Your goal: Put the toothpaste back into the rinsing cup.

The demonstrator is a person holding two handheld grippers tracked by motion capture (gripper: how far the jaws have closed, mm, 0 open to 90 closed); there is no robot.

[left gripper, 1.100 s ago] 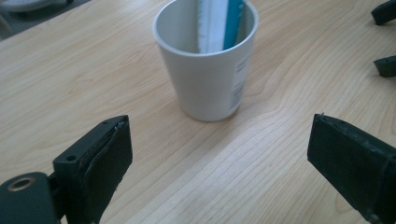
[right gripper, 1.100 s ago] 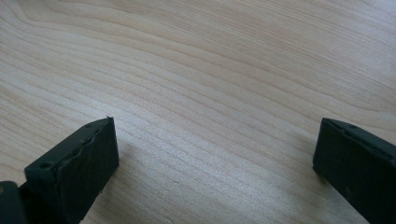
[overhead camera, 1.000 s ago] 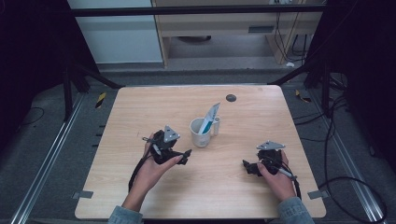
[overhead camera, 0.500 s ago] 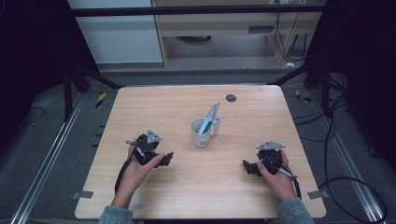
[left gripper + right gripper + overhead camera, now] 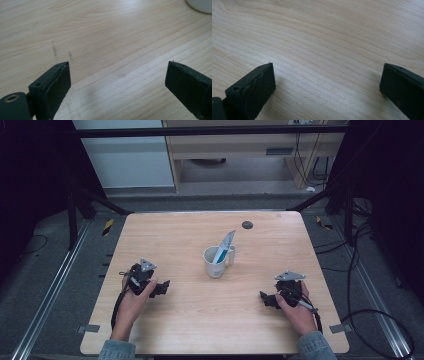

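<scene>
Two grippers, mine, rest low on the table: left gripper and right gripper, jaws wide, empty. Mug with tube stands between, farther off.

No text, label, brand, number or sign can be read anywhere. The tube standing in the white mug carries blue and white printing, but it is too small and blurred to make out any letters. The mug's wall is plain. The wooden desk bears no writing; the faint dark streaks on it in the left gripper view are only marks. The black jaws in both gripper views are unmarked.
</scene>
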